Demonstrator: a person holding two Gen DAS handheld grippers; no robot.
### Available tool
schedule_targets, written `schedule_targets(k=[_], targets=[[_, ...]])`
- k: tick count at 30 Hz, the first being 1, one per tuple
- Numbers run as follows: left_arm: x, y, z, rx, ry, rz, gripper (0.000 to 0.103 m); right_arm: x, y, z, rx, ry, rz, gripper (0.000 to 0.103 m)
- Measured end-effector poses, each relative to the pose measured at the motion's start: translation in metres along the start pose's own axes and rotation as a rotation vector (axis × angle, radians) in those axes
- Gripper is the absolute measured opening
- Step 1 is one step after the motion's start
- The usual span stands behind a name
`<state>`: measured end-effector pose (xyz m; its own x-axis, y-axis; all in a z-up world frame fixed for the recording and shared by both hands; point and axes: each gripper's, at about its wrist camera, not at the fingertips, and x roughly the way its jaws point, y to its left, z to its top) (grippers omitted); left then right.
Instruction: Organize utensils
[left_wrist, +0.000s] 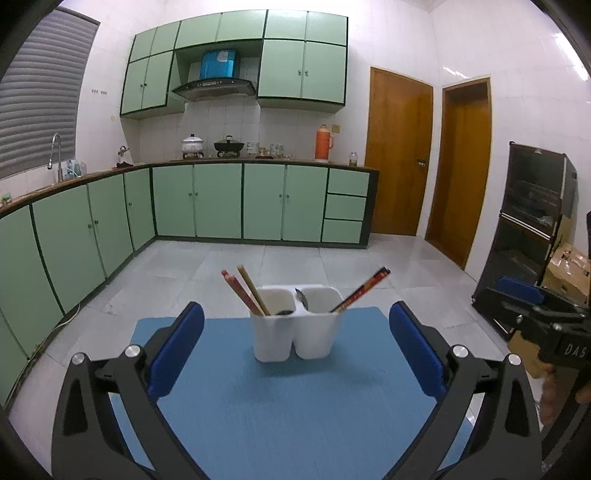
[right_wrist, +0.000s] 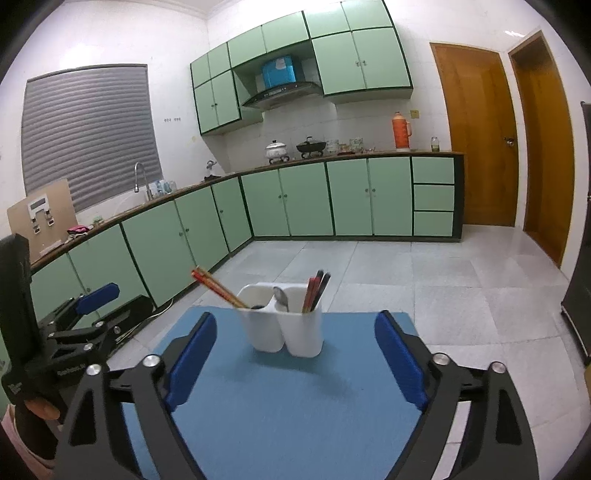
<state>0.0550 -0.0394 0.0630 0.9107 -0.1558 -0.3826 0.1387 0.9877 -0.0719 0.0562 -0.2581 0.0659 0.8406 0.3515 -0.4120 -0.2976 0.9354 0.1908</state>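
Blue-pad L claw (left_wrist: 295, 347) wide open, empty | R claw (right_wrist: 295, 354) same

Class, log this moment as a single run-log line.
left tool: open, empty | right tool: open, empty | white holder: chopsticks, spoon inside | blue mat: otherwise bare

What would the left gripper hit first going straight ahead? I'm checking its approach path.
Most likely the white two-compartment plastic utensil holder on the blue mat; the open left gripper centres on it, nothing between.
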Motion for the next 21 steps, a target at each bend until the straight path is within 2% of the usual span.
schedule_targets(k=[3, 21], targets=[[-0.004, 0.002, -0.004, -0.009, 0.012, 0.003, 0.097, -0.002, 0.003, -0.005, 0.003, 0.007, -0.005, 0.095], [-0.022, -0.003, -0.025, 0.019, 0.042, 0.010, 0.097, -0.001, 0.029, -0.034, -0.050, 0.076, 0.027, 0.097]])
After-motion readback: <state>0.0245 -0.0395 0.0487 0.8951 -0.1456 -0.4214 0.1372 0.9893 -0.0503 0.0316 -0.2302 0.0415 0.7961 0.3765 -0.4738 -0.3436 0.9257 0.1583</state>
